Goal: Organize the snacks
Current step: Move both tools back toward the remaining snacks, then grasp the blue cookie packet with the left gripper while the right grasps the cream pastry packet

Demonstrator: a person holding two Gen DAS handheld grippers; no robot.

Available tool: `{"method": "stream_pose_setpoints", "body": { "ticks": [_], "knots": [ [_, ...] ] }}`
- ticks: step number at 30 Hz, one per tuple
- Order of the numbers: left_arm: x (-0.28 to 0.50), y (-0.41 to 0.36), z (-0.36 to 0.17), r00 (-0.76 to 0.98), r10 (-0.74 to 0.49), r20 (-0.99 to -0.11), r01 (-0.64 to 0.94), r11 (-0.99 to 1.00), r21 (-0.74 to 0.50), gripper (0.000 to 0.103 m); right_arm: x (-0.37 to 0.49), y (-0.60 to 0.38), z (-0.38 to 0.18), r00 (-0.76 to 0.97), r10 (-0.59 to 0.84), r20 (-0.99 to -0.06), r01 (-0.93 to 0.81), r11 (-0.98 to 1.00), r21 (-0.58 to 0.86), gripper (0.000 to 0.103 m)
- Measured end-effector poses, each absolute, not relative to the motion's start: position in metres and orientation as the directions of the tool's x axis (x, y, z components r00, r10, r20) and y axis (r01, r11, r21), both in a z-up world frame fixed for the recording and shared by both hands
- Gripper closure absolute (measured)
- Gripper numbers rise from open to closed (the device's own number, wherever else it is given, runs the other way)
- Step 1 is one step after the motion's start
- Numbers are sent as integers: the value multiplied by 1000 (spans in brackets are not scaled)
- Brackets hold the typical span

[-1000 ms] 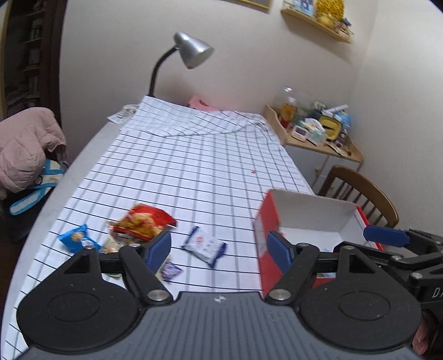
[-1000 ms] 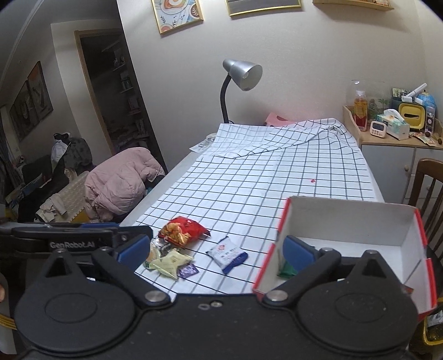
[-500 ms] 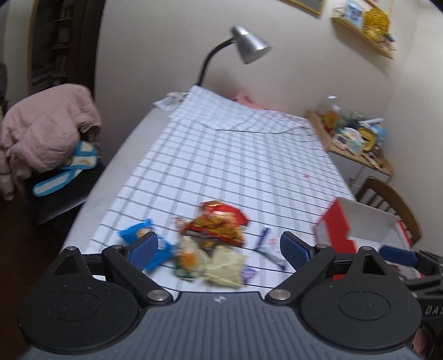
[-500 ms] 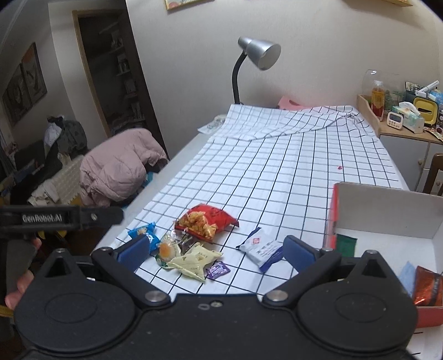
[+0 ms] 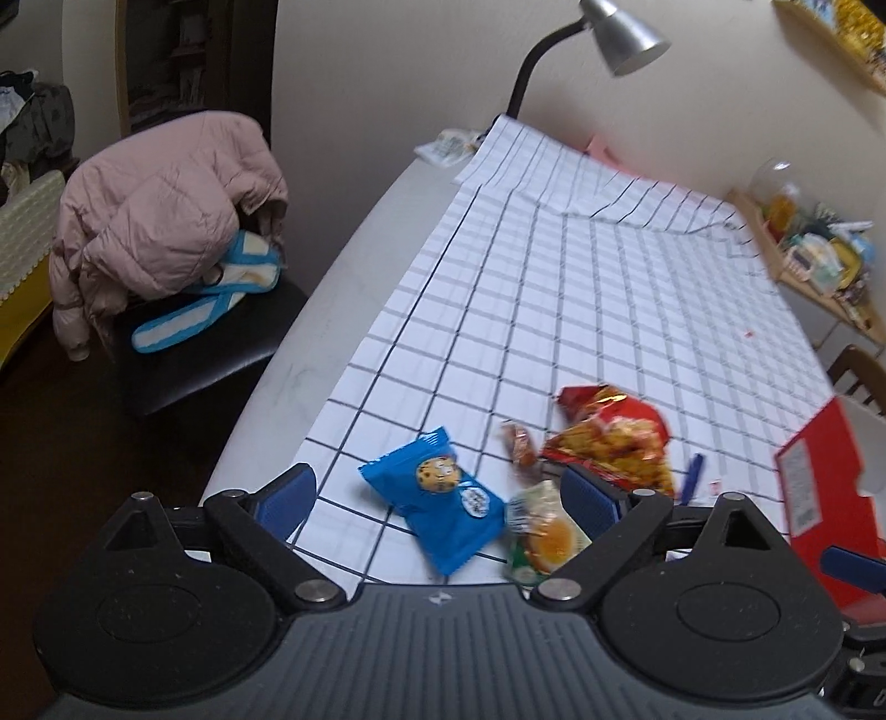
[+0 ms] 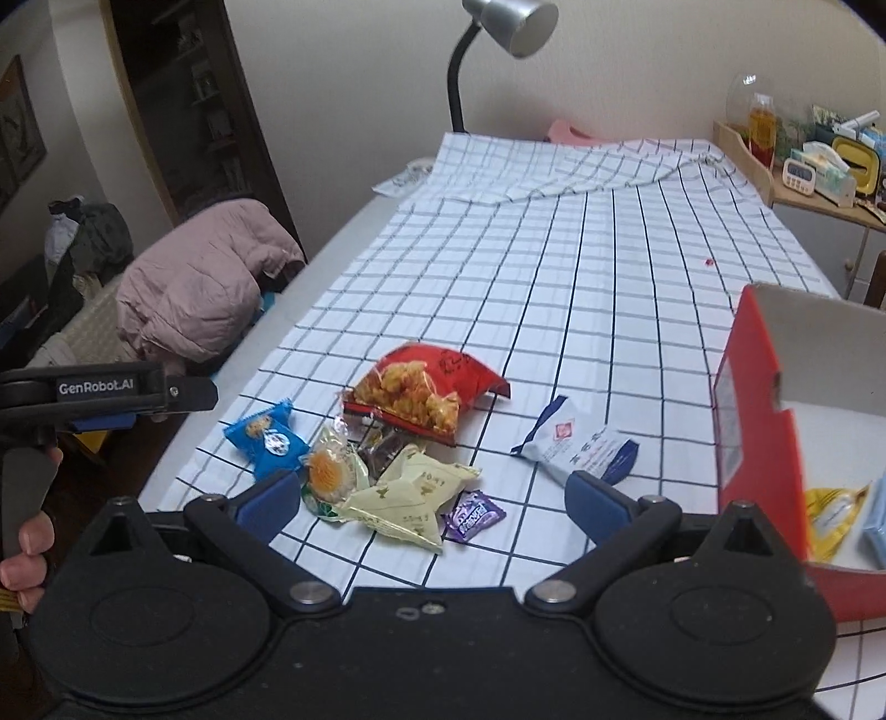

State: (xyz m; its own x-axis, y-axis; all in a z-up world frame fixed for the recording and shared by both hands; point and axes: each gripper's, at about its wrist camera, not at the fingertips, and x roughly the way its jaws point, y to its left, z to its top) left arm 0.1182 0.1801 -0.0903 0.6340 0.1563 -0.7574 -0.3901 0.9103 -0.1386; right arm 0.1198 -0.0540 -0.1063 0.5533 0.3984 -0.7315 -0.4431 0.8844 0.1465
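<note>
On table [image 6: 581, 232]: blue cookie packet [image 5: 437, 507], light, crinkly, slippery, crushable; take by sealed edge. Left hand-held gripper [image 5: 437, 498] just opened, empty; right hand-held gripper [image 6: 432, 501] released.

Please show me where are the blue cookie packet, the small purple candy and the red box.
blue cookie packet [image 6: 267, 440]: right wrist view, middle of wrapper.
small purple candy [image 6: 475, 515]: right wrist view, centre of wrapper.
red box [image 6: 756, 387]: right wrist view, red side wall.

Desk lamp [image 6: 512, 22], cream wall [image 6: 637, 66]
</note>
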Motion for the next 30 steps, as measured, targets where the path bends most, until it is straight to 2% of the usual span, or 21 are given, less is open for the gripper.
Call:
{"method": "stream_pose_setpoints", "body": {
  "ticks": [3, 11, 18, 22, 28, 30],
  "knots": [
    [130, 183, -103, 606, 177, -775, -403, 909, -108, 7, 128, -45, -119, 547, 374, -749, -426, 895, 135, 2],
    [160, 199, -131, 529, 184, -828, -487, 865, -119, 7, 158, -29, -151, 522, 302, -797, -330, 934, 138, 5],
    [176, 210, -149, 475, 125, -871, -543, 821, -178, 8, 170, -22, -168, 470, 298, -831, -287, 942, 176, 19],
    [181, 207, -154, 463, 101, -880, -544, 817, -192, 8, 173, -16, -173, 457, 298, -838, -294, 940, 174, 22],
    [186, 206, -161, 447, 67, -892, -544, 812, -212, 29, 178, -10, -179, 426, 318, -847, -288, 935, 206, 36],
    [188, 205, -162, 445, 60, -893, -534, 819, -211, 34, 178, -9, -180, 422, 326, -846, -292, 932, 214, 44]
  ]
}}
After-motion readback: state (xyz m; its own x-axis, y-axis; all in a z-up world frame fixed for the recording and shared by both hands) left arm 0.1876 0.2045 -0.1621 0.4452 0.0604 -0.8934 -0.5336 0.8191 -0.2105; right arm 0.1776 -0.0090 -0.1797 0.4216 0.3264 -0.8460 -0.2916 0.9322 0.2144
